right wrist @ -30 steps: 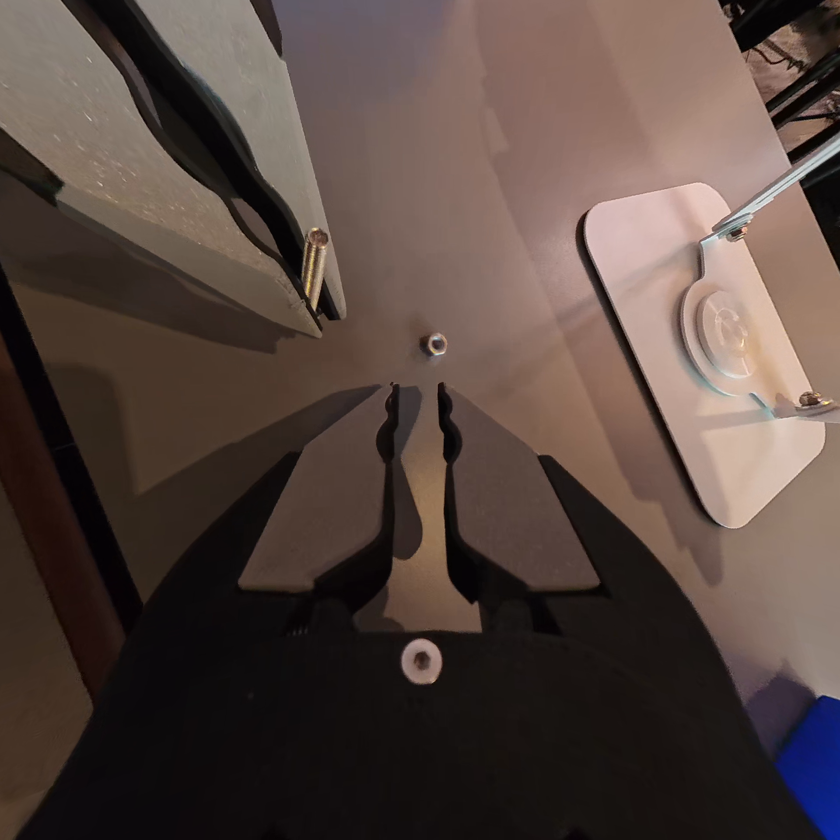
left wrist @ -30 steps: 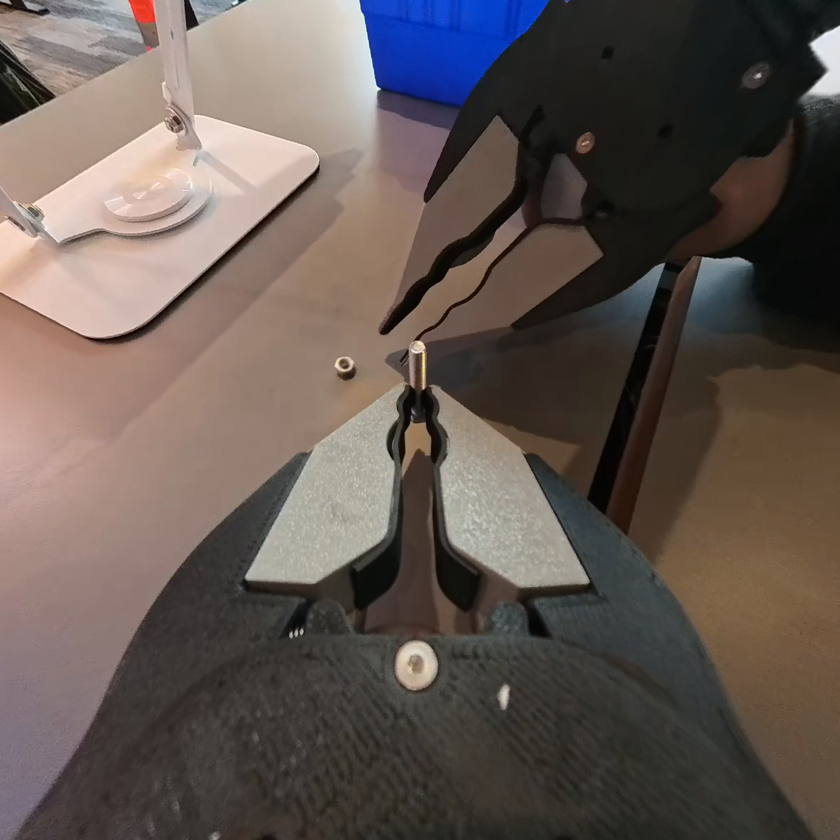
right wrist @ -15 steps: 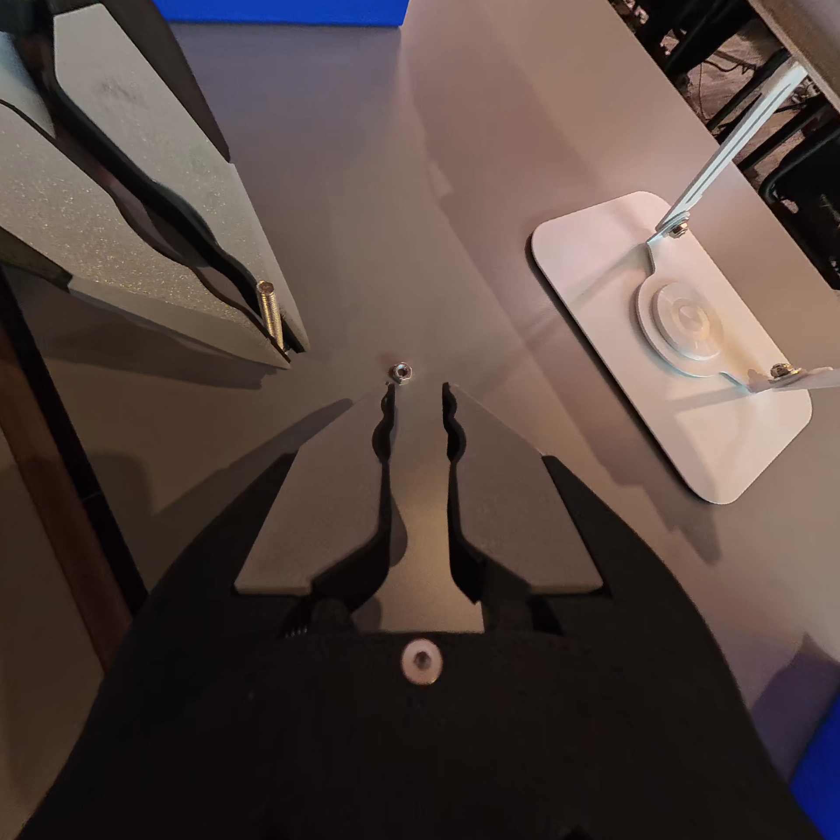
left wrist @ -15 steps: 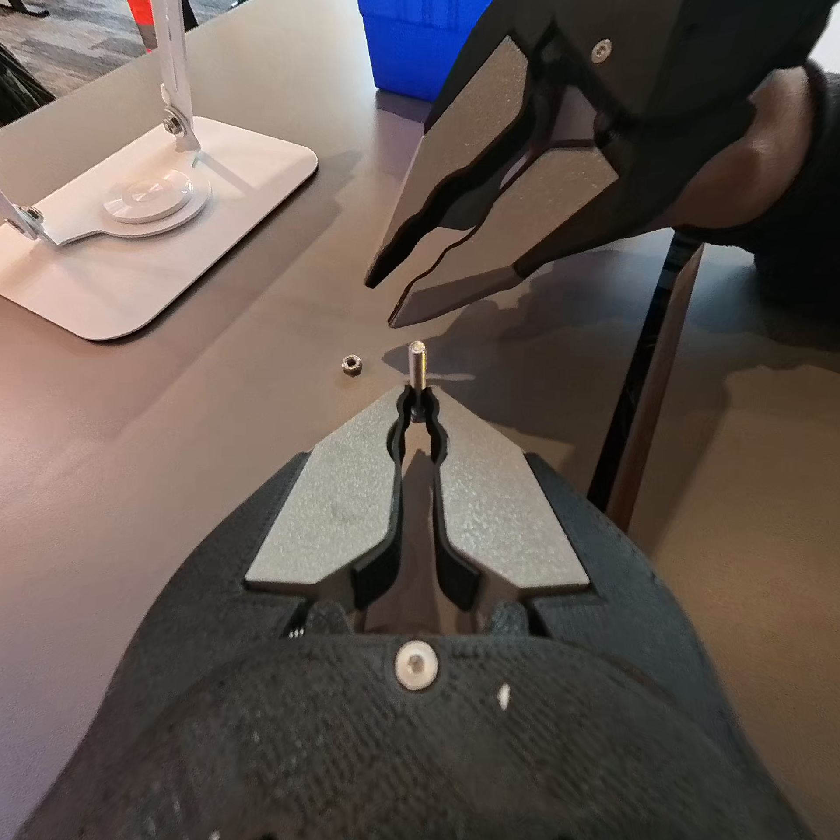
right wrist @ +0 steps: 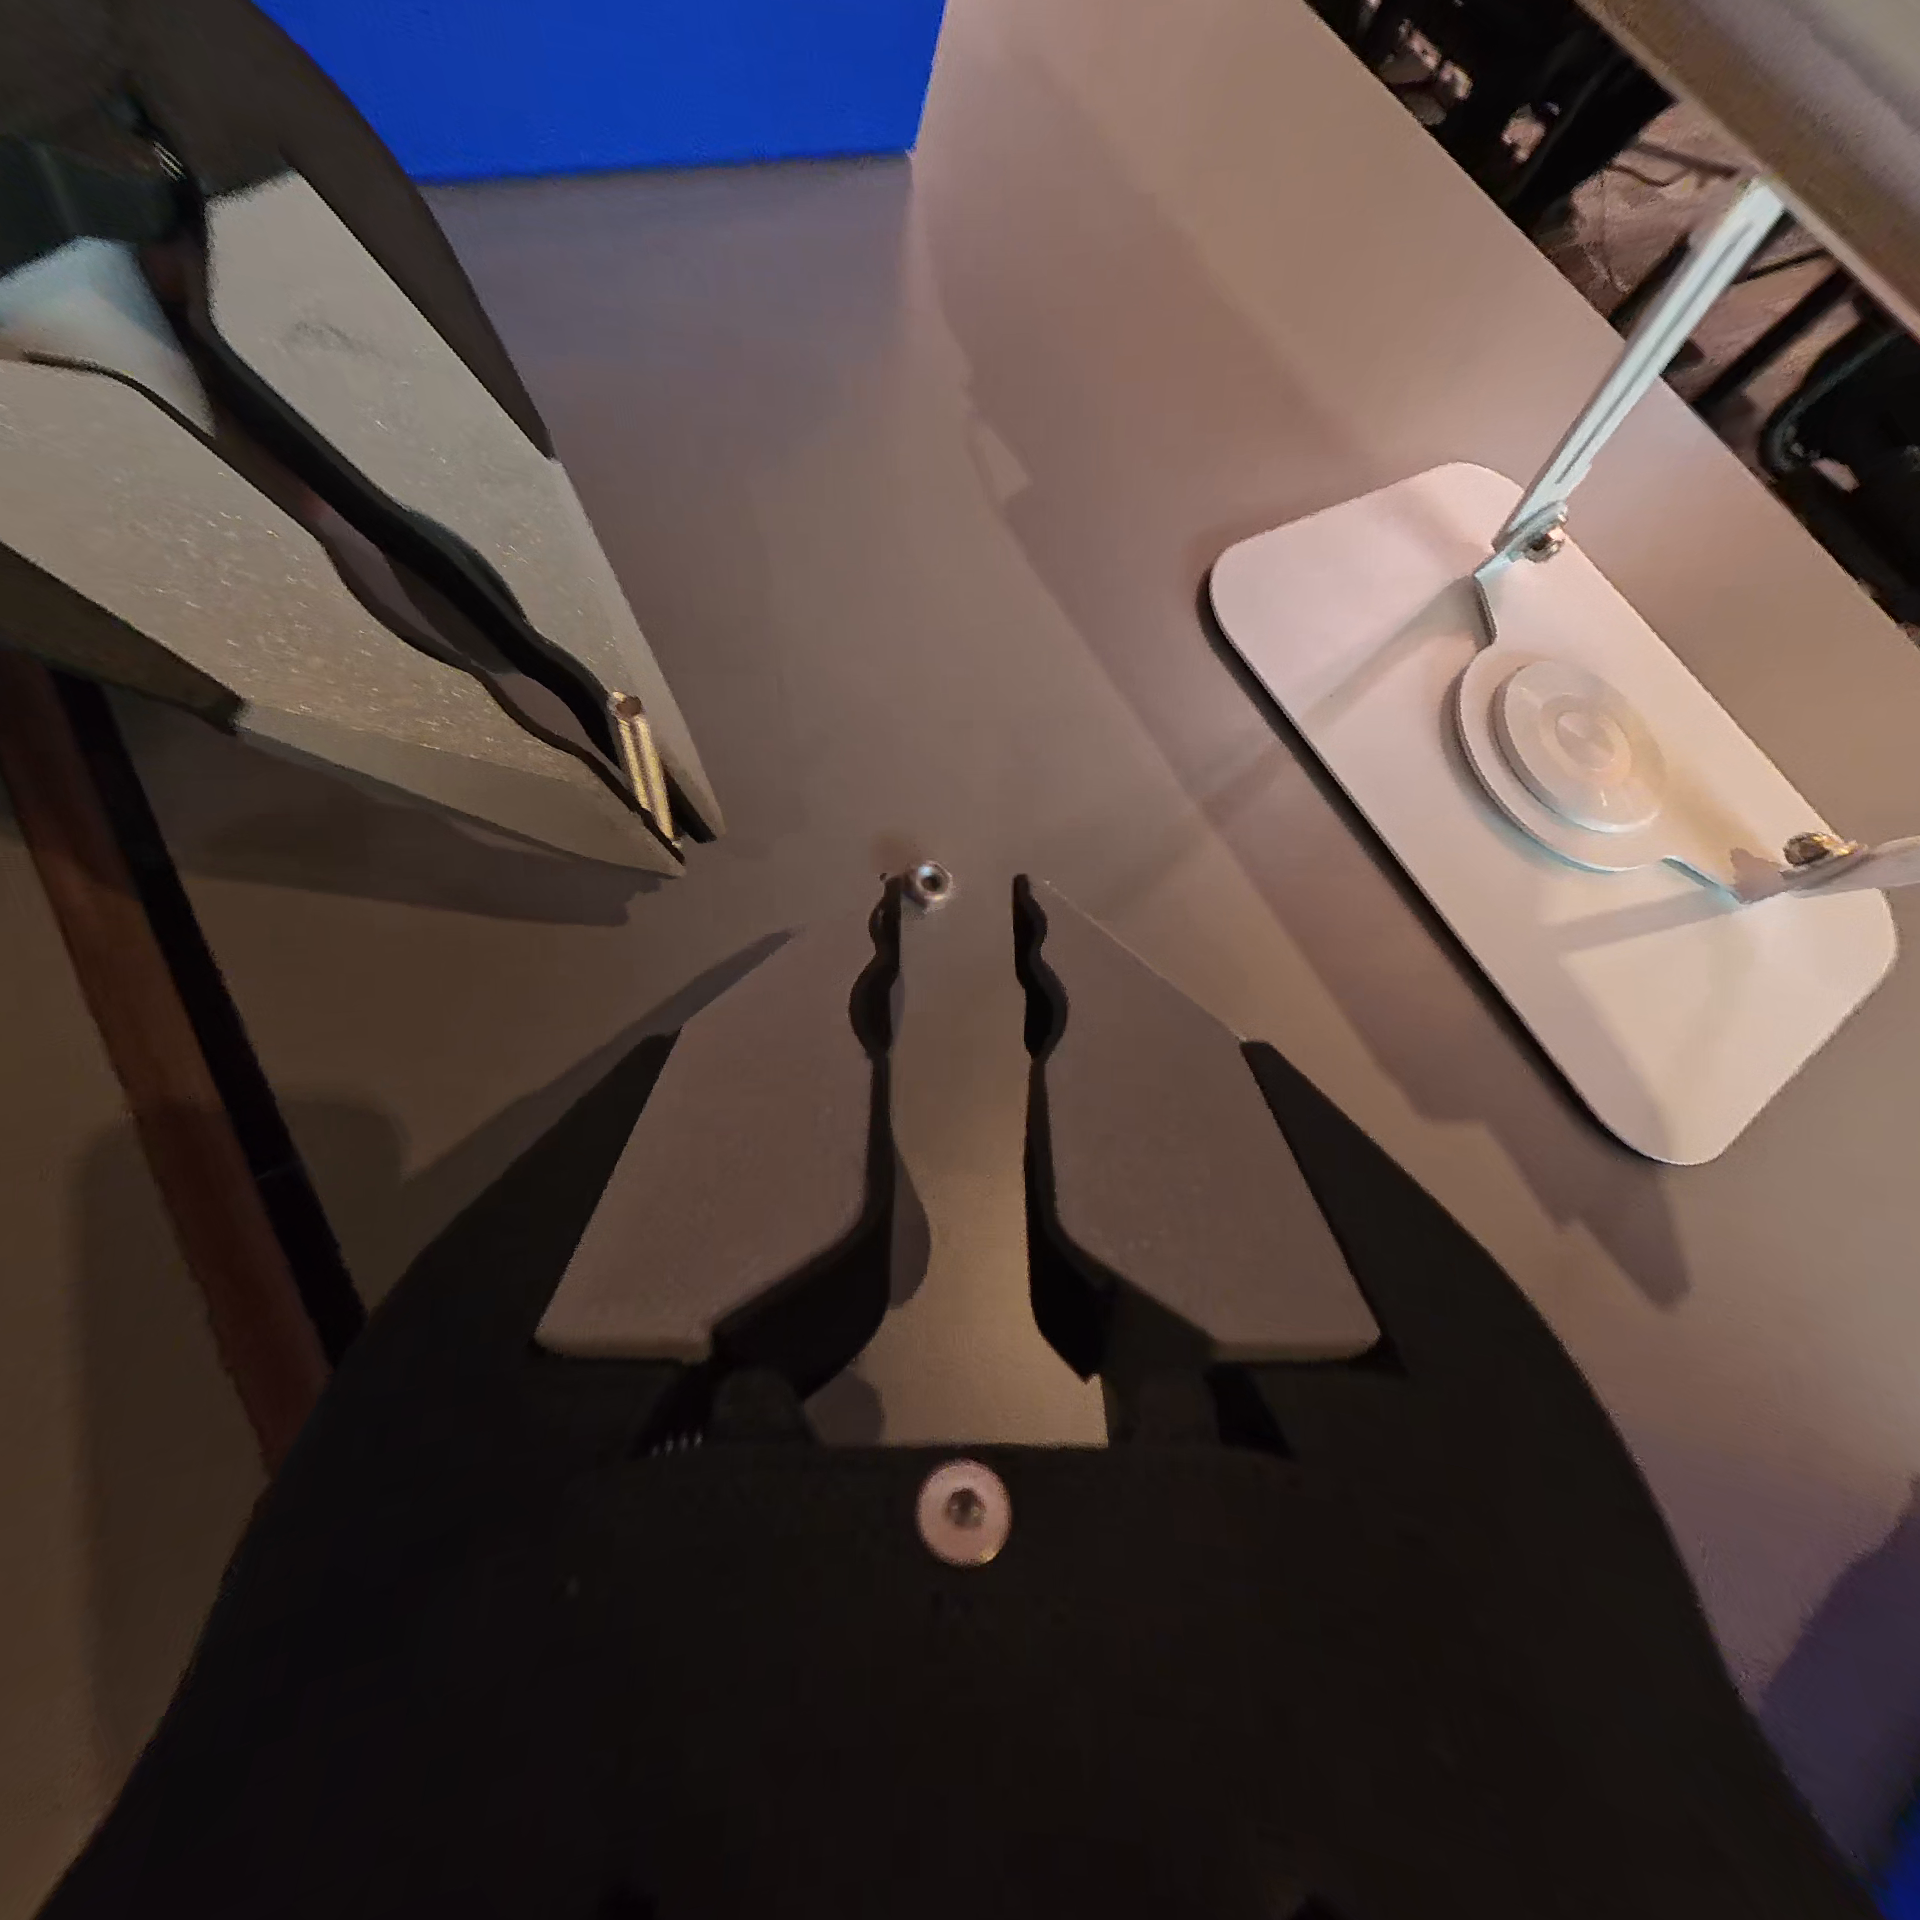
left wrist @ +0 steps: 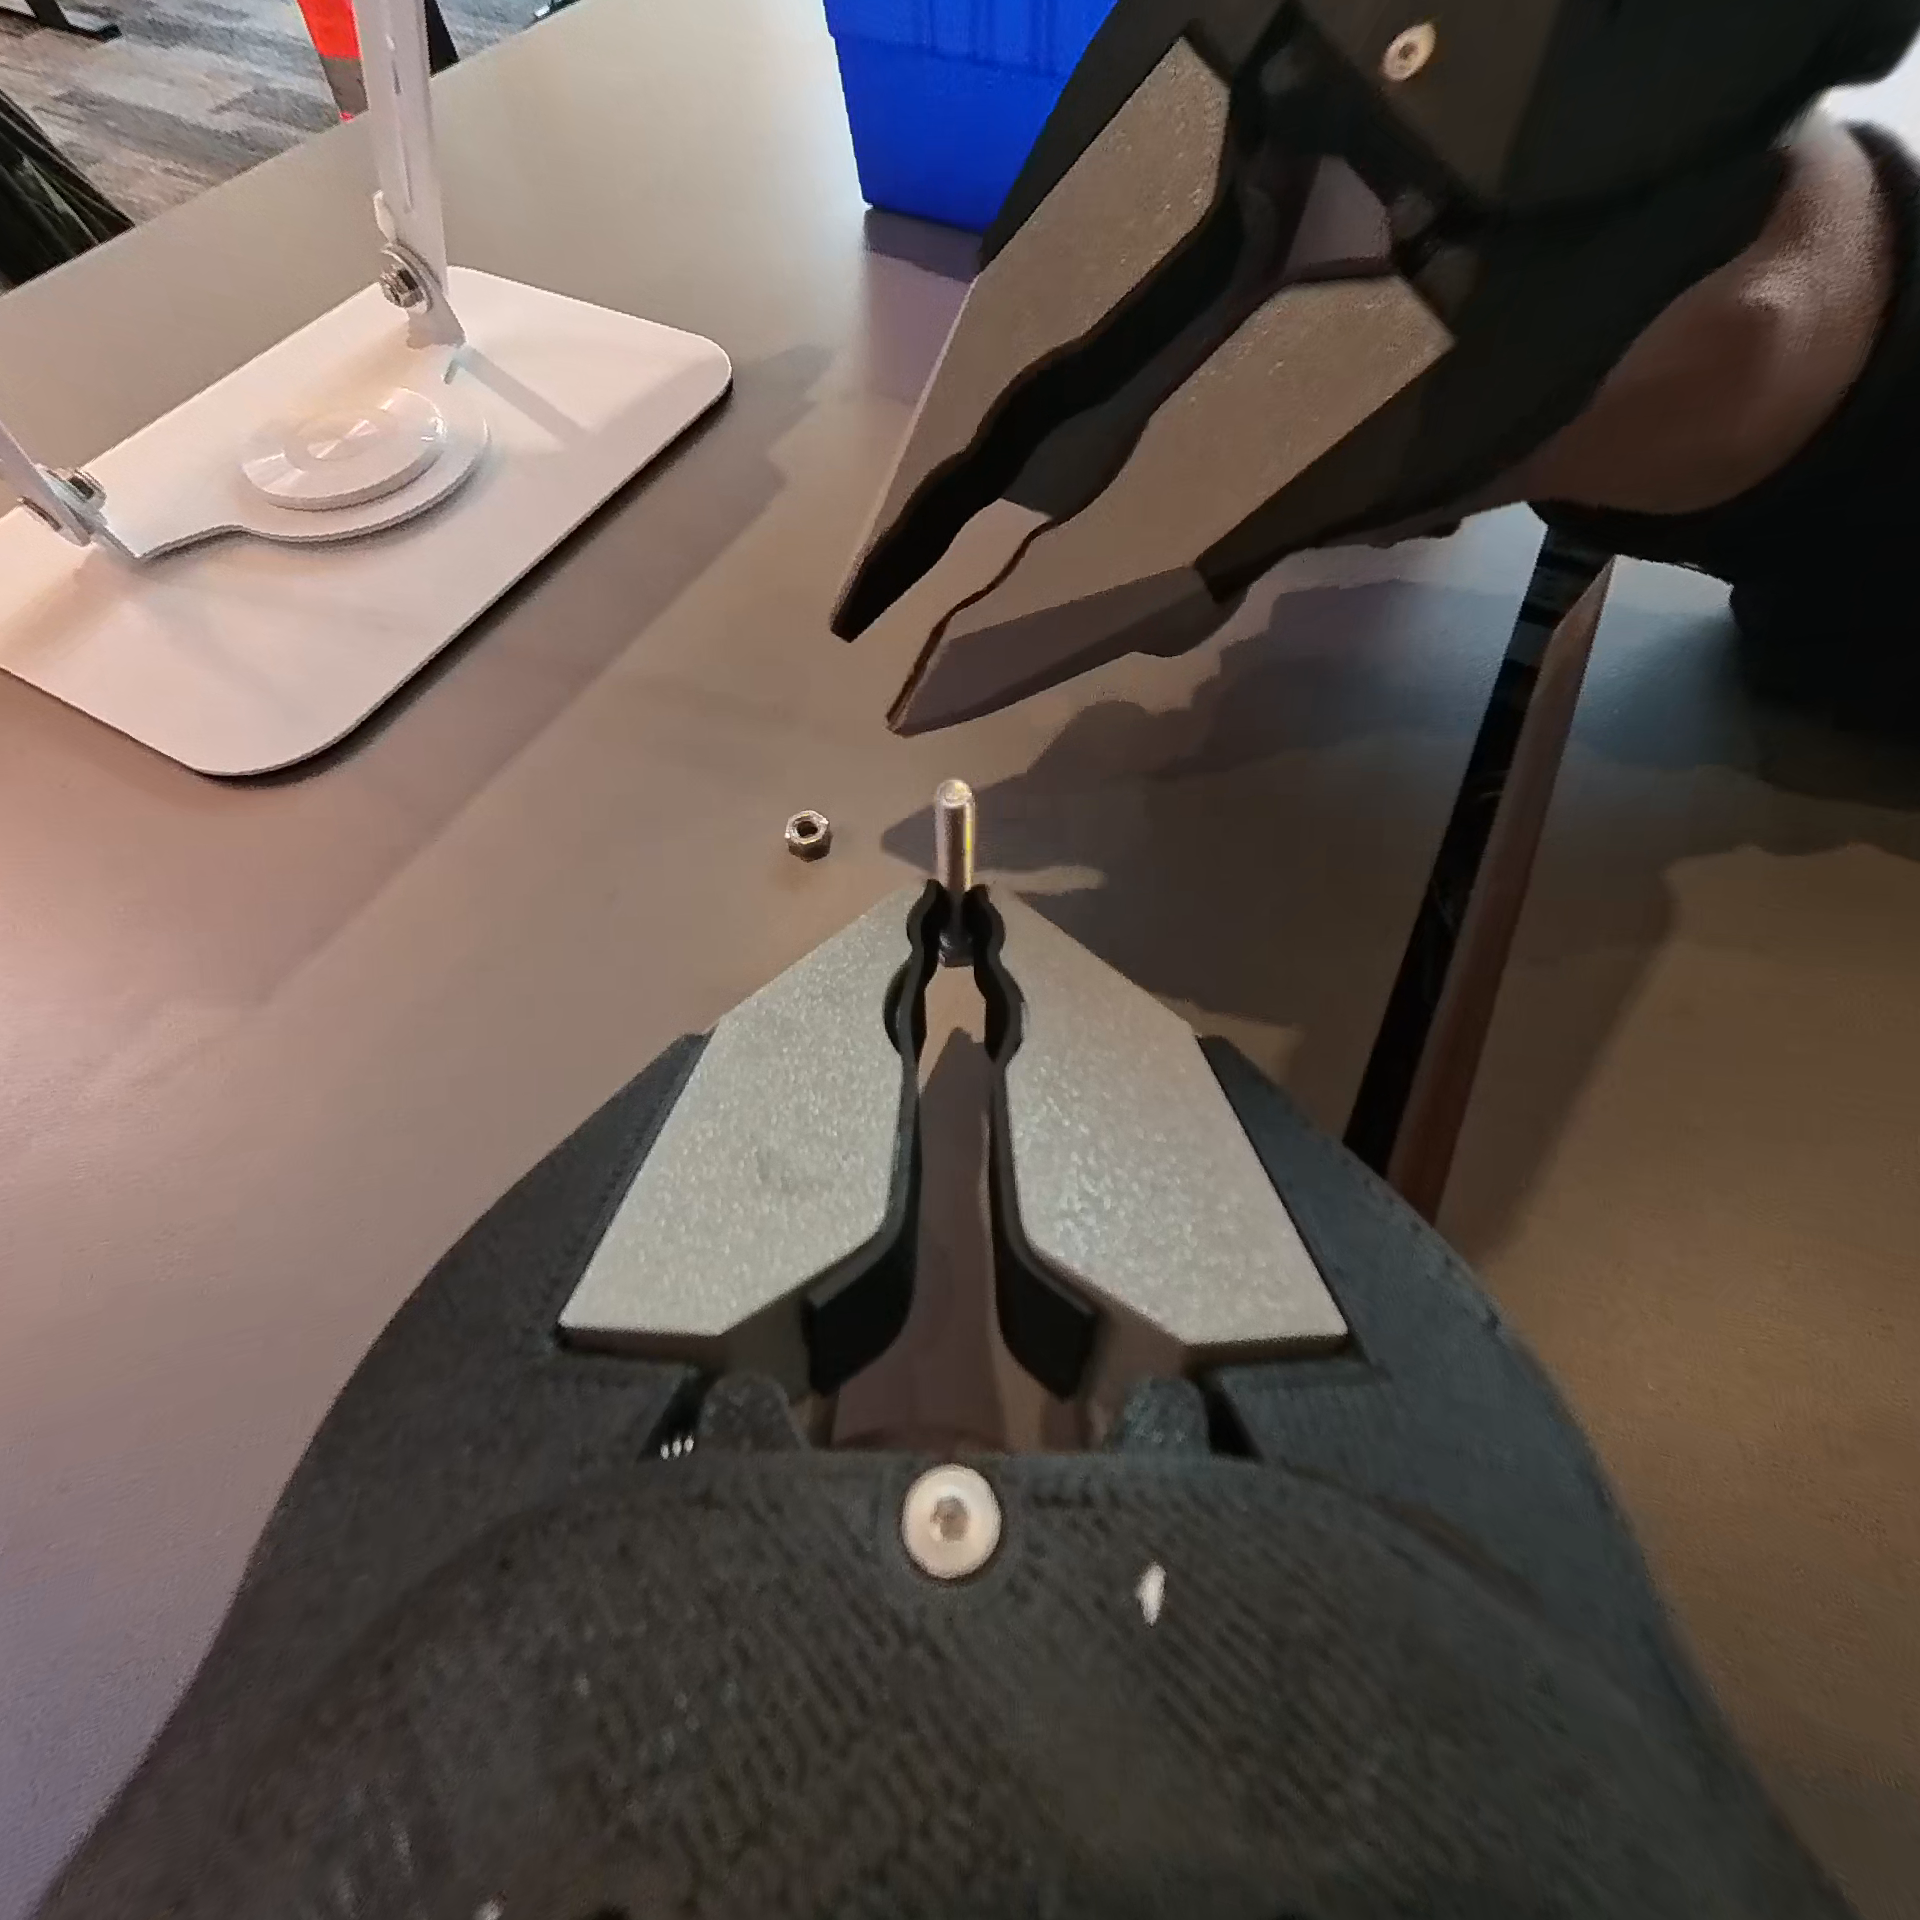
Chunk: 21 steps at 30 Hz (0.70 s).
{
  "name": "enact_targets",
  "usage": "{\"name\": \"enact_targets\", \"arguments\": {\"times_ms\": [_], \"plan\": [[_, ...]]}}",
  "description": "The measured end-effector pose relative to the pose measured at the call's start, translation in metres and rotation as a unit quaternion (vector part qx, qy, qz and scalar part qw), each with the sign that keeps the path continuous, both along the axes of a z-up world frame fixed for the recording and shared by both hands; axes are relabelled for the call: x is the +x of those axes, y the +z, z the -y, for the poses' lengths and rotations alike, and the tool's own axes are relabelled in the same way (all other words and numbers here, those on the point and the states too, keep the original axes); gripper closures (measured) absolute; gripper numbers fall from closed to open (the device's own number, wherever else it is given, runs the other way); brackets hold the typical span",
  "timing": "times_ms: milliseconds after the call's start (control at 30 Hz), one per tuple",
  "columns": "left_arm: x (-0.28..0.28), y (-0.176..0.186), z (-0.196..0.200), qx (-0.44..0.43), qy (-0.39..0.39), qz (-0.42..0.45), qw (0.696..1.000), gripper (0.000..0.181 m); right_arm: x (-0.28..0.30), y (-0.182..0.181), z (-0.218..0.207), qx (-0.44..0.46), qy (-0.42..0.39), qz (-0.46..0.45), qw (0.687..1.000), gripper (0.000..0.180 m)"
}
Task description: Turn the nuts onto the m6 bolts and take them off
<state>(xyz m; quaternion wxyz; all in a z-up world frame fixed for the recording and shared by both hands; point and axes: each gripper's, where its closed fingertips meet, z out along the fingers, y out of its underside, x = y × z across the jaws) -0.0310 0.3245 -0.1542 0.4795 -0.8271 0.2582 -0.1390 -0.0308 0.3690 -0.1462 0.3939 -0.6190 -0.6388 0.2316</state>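
Observation:
My left gripper (left wrist: 956, 914) is shut on a silver bolt (left wrist: 953, 831), holding it near its head with the shank pointing up. The bolt also shows in the right wrist view (right wrist: 644, 767), at the left gripper's tips (right wrist: 675, 826). A small silver nut (left wrist: 805, 833) lies on the brown table just left of the bolt. My right gripper (right wrist: 951, 894) is open and empty, with the nut (right wrist: 925, 885) just beyond its tips, close to the left finger. In the left wrist view the right gripper (left wrist: 883, 675) hangs above the bolt and nut, tips pointing down.
A white lamp base (left wrist: 343, 499) with a metal arm stands on the table to the left; it shows at the right in the right wrist view (right wrist: 1579, 790). A blue bin (left wrist: 935, 104) stands at the back. A dark seam (left wrist: 1455, 914) runs across the table at the right. Some 5 centimetres of space lies between my two pairs of fingers. The small silver nut (left wrist: 805, 833) is about 4 centimetres from my right fingertips.
My right gripper has moved toward the nut, which went from clearly ahead of its tips to just at them. The left gripper still holds the bolt in place.

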Motion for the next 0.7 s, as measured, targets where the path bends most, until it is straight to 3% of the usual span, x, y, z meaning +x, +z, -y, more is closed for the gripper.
{"name": "enact_targets", "arguments": {"times_ms": [200,333,500,567,700], "plan": [[0.002,-0.001,0.001,0.001,-0.005,-0.006,1.000,0.178,-0.011,0.019,0.033,-0.080,0.069,-0.062,0.992,0.157],[0.001,-0.001,0.000,0.001,-0.004,-0.007,1.000,0.178,-0.013,0.029,0.049,-0.109,0.107,-0.086,0.985,0.166],[0.005,-0.002,0.002,-0.002,-0.014,-0.012,1.000,0.178,-0.016,0.026,0.059,-0.144,0.124,-0.086,0.978,0.157],[0.007,-0.002,0.003,0.003,-0.018,-0.017,1.000,0.178,-0.016,0.023,0.063,-0.139,0.134,-0.079,0.978,0.177],[0.006,-0.002,0.002,0.005,-0.015,-0.022,1.000,0.178,-0.017,0.022,0.063,-0.123,0.126,-0.071,0.982,0.177]]}}
